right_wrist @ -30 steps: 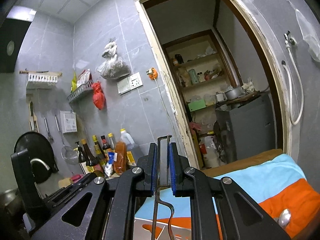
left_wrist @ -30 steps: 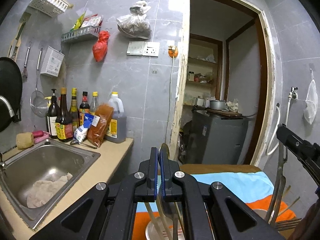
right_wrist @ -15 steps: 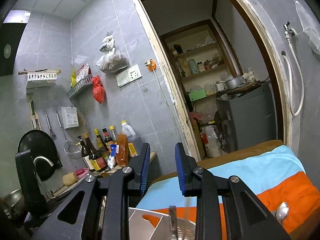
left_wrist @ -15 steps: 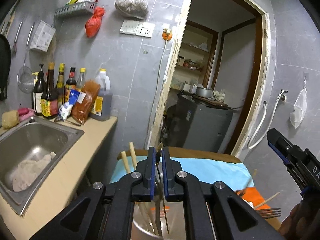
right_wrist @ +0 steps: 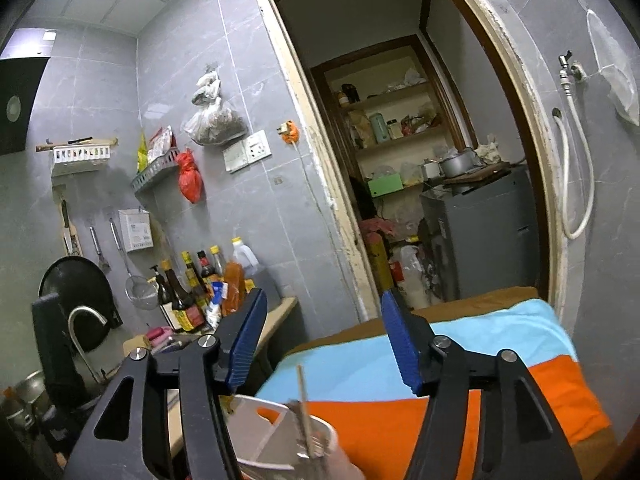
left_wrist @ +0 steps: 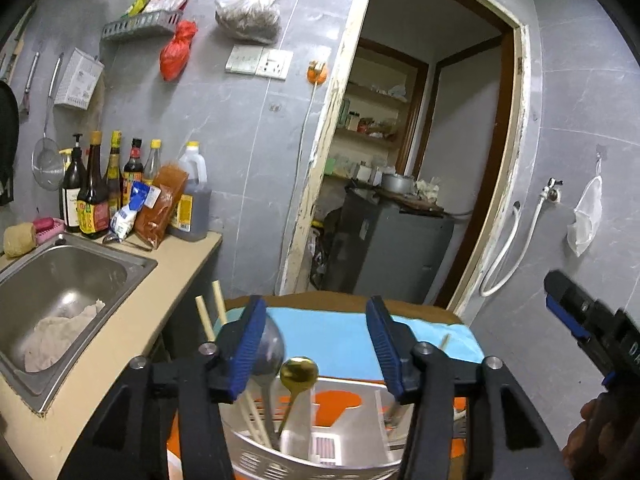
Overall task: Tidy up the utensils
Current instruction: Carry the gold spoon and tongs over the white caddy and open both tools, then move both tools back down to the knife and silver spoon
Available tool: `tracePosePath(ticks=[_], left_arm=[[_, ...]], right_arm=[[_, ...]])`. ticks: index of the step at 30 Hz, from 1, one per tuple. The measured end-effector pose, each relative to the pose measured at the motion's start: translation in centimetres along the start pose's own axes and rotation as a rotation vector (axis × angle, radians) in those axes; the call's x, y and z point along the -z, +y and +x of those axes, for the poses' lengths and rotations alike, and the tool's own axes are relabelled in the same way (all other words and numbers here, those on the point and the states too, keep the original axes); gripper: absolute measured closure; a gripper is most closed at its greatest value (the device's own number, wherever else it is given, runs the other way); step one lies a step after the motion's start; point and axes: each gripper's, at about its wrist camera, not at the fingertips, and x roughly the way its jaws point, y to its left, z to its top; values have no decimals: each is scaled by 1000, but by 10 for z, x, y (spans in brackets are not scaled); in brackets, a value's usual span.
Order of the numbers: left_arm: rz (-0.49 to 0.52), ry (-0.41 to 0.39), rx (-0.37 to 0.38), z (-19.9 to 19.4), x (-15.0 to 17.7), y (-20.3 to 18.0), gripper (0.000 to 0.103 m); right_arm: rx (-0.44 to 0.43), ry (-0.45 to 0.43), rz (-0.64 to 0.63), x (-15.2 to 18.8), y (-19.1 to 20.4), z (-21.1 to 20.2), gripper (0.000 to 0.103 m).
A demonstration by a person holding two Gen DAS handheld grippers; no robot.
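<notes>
A grey utensil holder [left_wrist: 320, 452] stands on the blue and orange cloth below my left gripper [left_wrist: 316, 344], which is open and empty above it. In the holder stand a gold spoon [left_wrist: 299, 372], a silver spoon [left_wrist: 267, 350] and wooden chopsticks [left_wrist: 205, 322]. My right gripper [right_wrist: 324, 340] is open and empty over the same holder [right_wrist: 276, 436], where a chopstick [right_wrist: 302, 394] and a fork [right_wrist: 316, 446] stick up. The right gripper also shows at the right edge of the left wrist view [left_wrist: 588, 320].
A steel sink [left_wrist: 60, 280] with a rag lies to the left in a beige counter [left_wrist: 132, 320], with sauce bottles [left_wrist: 96, 188] at the wall. The table's cloth [right_wrist: 460, 360] stretches right. An open doorway [left_wrist: 400, 200] with a grey appliance is behind.
Both grippers opened and let go of their utensils: the left released a spoon into the holder, the right released a fork. The left view now looks down at the holder.
</notes>
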Motion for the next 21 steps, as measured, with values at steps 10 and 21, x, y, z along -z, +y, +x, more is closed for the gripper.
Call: tracePosePath(ticks=[10, 21], left_arm=[[40, -16, -16, -33, 17, -57, 10], [84, 59, 7, -66, 71, -131, 7]], right_arm=[[82, 46, -25, -8, -58, -37, 22], [121, 163, -42, -7, -142, -62, 19]])
